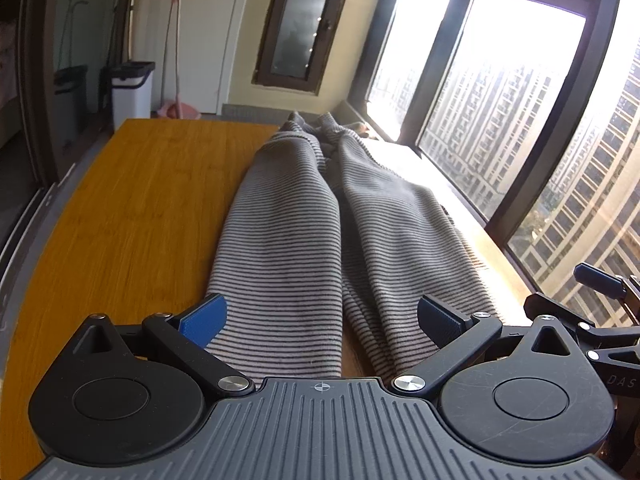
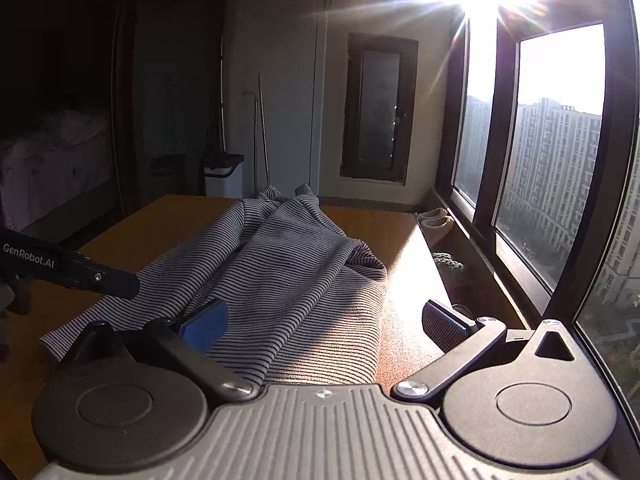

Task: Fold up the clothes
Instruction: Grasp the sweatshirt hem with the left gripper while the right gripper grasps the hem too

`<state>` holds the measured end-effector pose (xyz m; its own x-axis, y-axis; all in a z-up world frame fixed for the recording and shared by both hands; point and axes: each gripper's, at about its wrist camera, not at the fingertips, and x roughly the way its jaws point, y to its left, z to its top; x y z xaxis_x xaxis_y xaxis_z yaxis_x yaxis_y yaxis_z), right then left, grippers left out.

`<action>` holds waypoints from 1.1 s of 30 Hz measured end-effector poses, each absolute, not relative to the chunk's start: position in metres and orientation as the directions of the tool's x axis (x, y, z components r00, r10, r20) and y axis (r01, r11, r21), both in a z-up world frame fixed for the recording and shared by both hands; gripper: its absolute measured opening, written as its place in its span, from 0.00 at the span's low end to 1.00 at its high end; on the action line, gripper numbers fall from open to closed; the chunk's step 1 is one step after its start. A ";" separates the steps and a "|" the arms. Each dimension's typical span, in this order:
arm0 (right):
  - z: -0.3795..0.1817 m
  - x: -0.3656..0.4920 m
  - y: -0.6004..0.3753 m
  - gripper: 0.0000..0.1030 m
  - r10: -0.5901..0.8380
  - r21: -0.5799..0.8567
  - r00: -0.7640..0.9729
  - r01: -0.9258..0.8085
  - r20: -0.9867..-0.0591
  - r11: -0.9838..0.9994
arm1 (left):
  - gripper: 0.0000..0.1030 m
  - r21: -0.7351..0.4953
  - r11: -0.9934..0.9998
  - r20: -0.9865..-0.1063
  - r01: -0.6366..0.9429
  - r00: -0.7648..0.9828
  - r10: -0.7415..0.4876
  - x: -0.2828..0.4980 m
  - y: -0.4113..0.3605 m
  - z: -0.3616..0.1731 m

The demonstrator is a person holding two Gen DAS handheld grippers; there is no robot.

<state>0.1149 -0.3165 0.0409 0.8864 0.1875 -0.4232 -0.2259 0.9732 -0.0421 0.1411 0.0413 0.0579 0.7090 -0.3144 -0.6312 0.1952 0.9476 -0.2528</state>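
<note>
A striped grey garment (image 1: 304,216) lies stretched along the wooden table (image 1: 132,200), running away from the near edge toward the far end, where its cloth bunches into two small peaks. In the left wrist view it reads as two long lobes side by side with a dark crease between them; the right lobe sits close to the table's window-side edge. The left gripper (image 1: 322,318) hangs low over the near end of the garment with its jaws spread wide, the blue pad (image 1: 206,322) over the left lobe's edge and the dark pad (image 1: 438,322) over the right lobe; nothing is pinched between them, and I cannot tell whether the pads touch the cloth. The right gripper (image 2: 326,324) is likewise spread apart, its blue pad (image 2: 208,326) above the striped fabric (image 2: 296,276) and its ribbed dark pad (image 2: 442,324) out over bare, sunlit tabletop (image 2: 404,264) beside the garment's right border. From this side the cloth looks more rumpled, with a rolled fold partway along its right edge. Part of the right gripper shows at the right margin of the left view, and the left one's black body, lettered GenRobot.AI, juts in from the left of the right view, so the two tools sit near each other at the same end. Tall windows (image 1: 520,128) run along the right with apartment blocks outside, and a white bin (image 1: 131,94) stands beyond the far end of the table.
</note>
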 end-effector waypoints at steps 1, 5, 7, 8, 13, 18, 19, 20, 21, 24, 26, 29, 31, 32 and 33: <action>0.044 0.118 -0.315 1.00 0.182 -0.044 0.890 -0.220 -0.419 0.975 | 1.00 -0.260 0.944 -0.632 0.203 0.704 -0.325 0.148 0.040 0.057; 0.050 0.155 -0.324 1.00 0.181 -0.008 0.883 -0.204 -0.432 0.979 | 1.00 -0.274 0.944 -0.669 0.185 0.668 -0.325 0.197 0.038 0.048; 0.049 0.174 -0.327 0.96 0.201 0.029 0.866 -0.212 -0.459 0.977 | 1.00 -0.273 0.945 -0.691 0.178 0.648 -0.321 0.220 0.035 0.043; 0.047 0.184 -0.328 0.87 0.204 0.046 0.854 -0.208 -0.479 0.977 | 1.00 -0.269 0.946 -0.700 0.179 0.638 -0.320 0.231 0.033 0.040; 0.034 0.223 -0.326 0.80 0.272 0.175 0.789 -0.210 -0.551 0.962 | 0.74 -0.147 0.961 -0.731 0.235 0.629 -0.265 0.262 0.009 0.030; 0.012 0.269 -0.306 0.81 0.324 0.242 0.718 -0.219 -0.616 0.945 | 0.29 -0.034 0.976 -0.727 0.217 0.665 -0.173 0.279 0.007 0.021; 0.008 0.279 -0.301 0.81 0.326 0.245 0.701 -0.217 -0.634 0.945 | 0.26 -0.019 0.975 -0.721 0.221 0.672 -0.167 0.278 0.010 0.021; 0.001 0.288 -0.298 0.73 0.331 0.267 0.680 -0.202 -0.654 0.942 | 0.22 -0.014 0.975 -0.722 0.222 0.672 -0.164 0.271 0.017 0.021; -0.005 0.289 -0.295 0.63 0.358 0.310 0.652 -0.194 -0.669 0.931 | 0.19 -0.010 0.975 -0.723 0.223 0.672 -0.161 0.263 0.024 0.022; -0.007 0.270 -0.276 0.45 0.403 0.304 0.620 -0.264 -0.673 0.915 | 0.17 0.004 0.974 -0.725 0.226 0.672 -0.153 0.242 0.046 0.024; -0.006 0.244 -0.265 0.35 0.461 0.329 0.575 -0.324 -0.676 0.887 | 0.17 0.013 0.974 -0.726 0.228 0.672 -0.147 0.228 0.061 0.025; -0.001 0.203 -0.262 0.12 0.581 0.438 0.493 -0.382 -0.648 0.814 | 0.16 0.027 0.973 -0.727 0.230 0.672 -0.139 0.206 0.082 0.028; 0.009 0.185 -0.265 0.07 0.636 0.497 0.482 -0.396 -0.603 0.772 | 0.16 0.039 0.978 -0.717 0.206 0.687 -0.117 0.198 0.098 0.035; 0.020 0.180 -0.272 0.07 0.642 0.514 0.512 -0.387 -0.571 0.766 | 0.16 0.045 0.981 -0.710 0.187 0.697 -0.100 0.196 0.106 0.039; 0.031 0.175 -0.280 0.07 0.646 0.530 0.542 -0.379 -0.538 0.759 | 0.16 0.052 0.984 -0.704 0.168 0.706 -0.083 0.194 0.114 0.043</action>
